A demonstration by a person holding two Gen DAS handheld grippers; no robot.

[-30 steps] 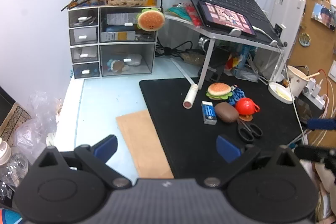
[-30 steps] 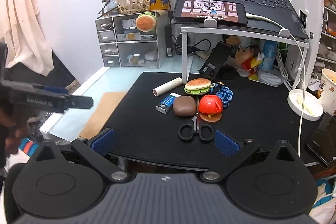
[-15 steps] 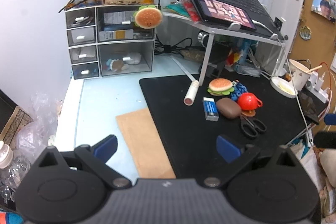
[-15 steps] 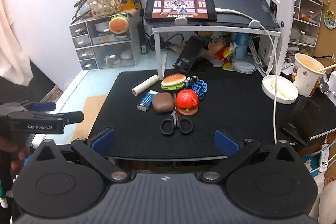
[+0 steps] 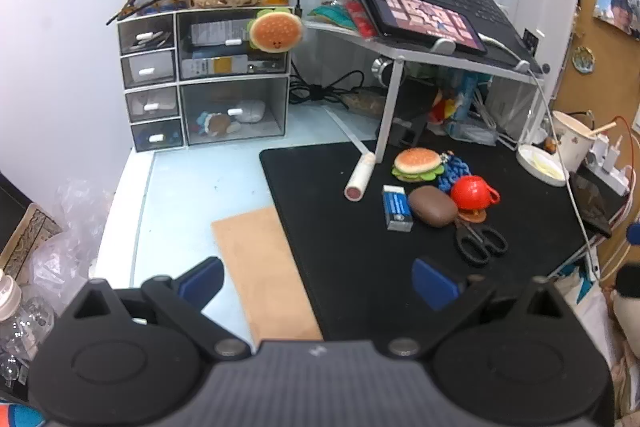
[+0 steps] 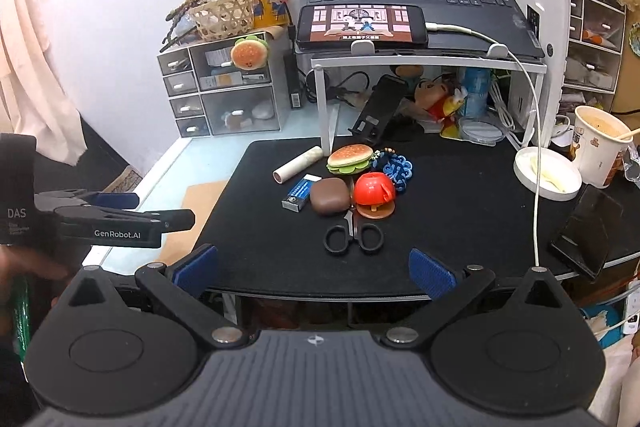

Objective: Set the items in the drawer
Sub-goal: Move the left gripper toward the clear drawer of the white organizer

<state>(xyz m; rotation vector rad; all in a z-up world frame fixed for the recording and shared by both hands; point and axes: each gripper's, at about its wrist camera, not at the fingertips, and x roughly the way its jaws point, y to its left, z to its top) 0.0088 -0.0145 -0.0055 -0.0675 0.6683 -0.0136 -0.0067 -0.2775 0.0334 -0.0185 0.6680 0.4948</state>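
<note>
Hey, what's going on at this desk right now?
A person holds two grippers above the desk, both open and empty. The left gripper and right gripper hover short of a cluster on the black mat: toy burger, eraser, brown case, red cup, scissors. The drawer unit appears closed; nothing has been picked up.

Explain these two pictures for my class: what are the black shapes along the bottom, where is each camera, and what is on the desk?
No robot here: a person holds a two-finger gripper in each hand, with a camera on each looking along its fingers. The black shapes are the left gripper and the right gripper; both are open and hold nothing. On the black mat lie a toy burger, a paper roll, an eraser, a brown case, a red cup toy, a blue knot charm and scissors. The drawer unit stands behind, drawers shut.
</note>
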